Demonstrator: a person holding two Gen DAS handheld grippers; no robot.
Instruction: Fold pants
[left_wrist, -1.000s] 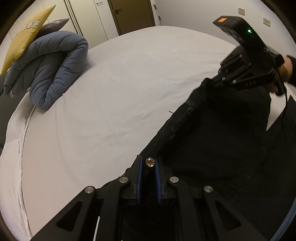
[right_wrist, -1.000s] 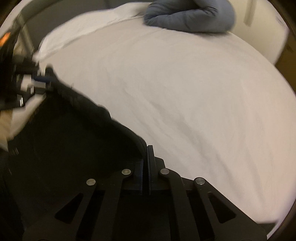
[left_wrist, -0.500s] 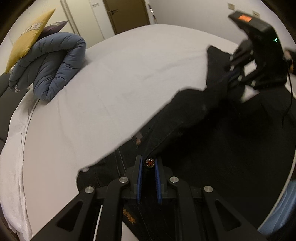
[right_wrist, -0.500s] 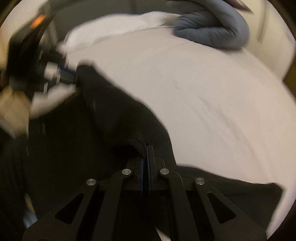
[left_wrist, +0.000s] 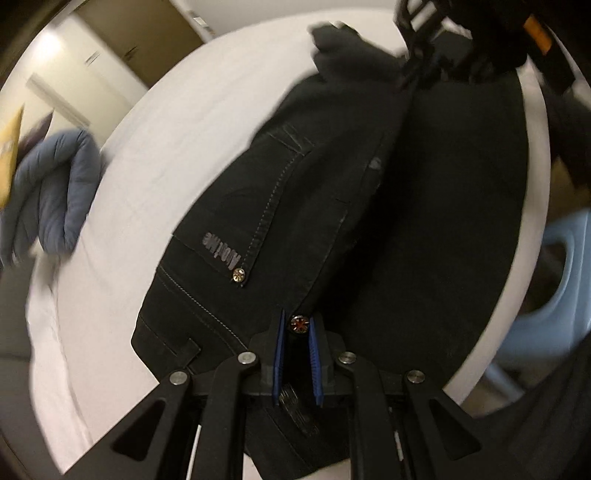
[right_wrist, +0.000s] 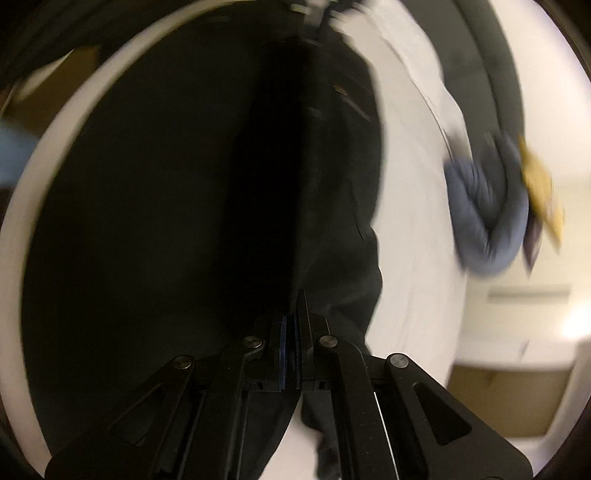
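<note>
While swung over from one second back, black pants (left_wrist: 288, 206) now doubled lengthwise ahead of left hand-held gripper (left_wrist: 298, 332), clamped on waistband button; right hand-held gripper (right_wrist: 290, 332) pinching far hem

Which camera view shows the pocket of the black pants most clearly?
The left wrist view: the pocket on the black pants shows its stitching, printed logo and rivet sharply. In the right wrist view, the pants are a dark blur, and no pocket can be recognised.

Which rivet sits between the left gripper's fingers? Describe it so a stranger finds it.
Start at the white bed, then the black pants spread on it. At their near edge, the rivet with a red cross pattern sits between blue fingers; the other rivet is pale and sparkly.
</note>
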